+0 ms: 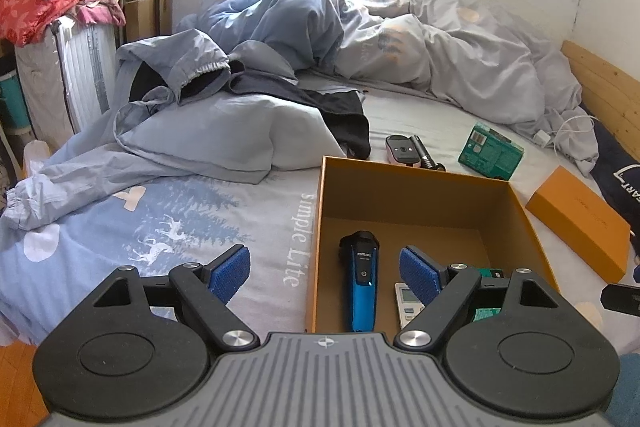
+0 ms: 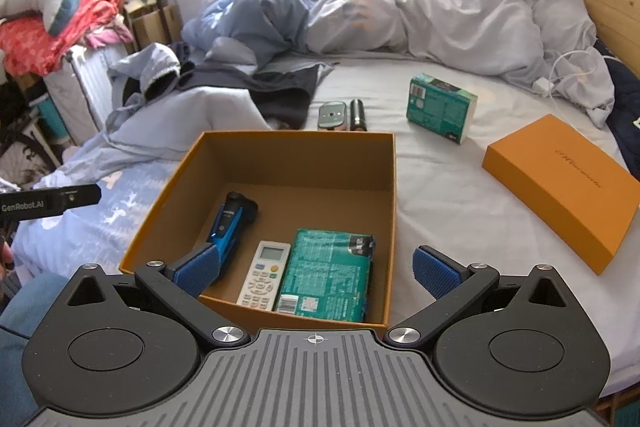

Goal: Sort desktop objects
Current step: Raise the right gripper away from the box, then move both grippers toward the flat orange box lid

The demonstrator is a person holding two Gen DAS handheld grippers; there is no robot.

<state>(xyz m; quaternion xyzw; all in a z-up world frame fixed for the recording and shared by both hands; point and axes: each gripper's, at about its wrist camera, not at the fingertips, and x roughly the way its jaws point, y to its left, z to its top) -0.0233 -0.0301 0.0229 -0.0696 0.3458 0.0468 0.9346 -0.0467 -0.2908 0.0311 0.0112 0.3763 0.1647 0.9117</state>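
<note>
Left wrist view. The left gripper (image 1: 325,277) stands wide open and holds nothing; its blue pads (image 1: 230,273) touch no object. Directly ahead of it lies one open orange box (image 1: 404,173) on the bed sheet (image 1: 240,227). Between the fingers, inside the box, lies one blue shaver (image 1: 362,281). Behind the right-hand finger sit one white remote control (image 1: 408,303) and part of one green packet (image 1: 490,293), both largely hidden. Beyond the far wall of the box lie one grey oval device (image 1: 402,149) and one black cylinder (image 1: 426,155), side by side and touching. Further ahead and to the right stands one green carton (image 1: 491,151), and at far right one orange lid (image 1: 580,223). The tip of the other gripper shows at the right edge.

Right wrist view. The right gripper (image 2: 316,273) is likewise spread wide and empty, hovering at the near wall of the box (image 2: 184,179). Contents counted: one shaver (image 2: 230,223) ahead of the left-hand finger, one remote control (image 2: 264,273) and one green packet (image 2: 330,275) between the fingers; the remote and packet lie edge to edge. Outside, ahead: one oval device (image 2: 332,115), one cylinder (image 2: 358,115), one green carton (image 2: 440,111). Ahead and to the right: one orange lid (image 2: 560,183). A crumpled quilt (image 2: 460,15) lies well beyond.
</note>
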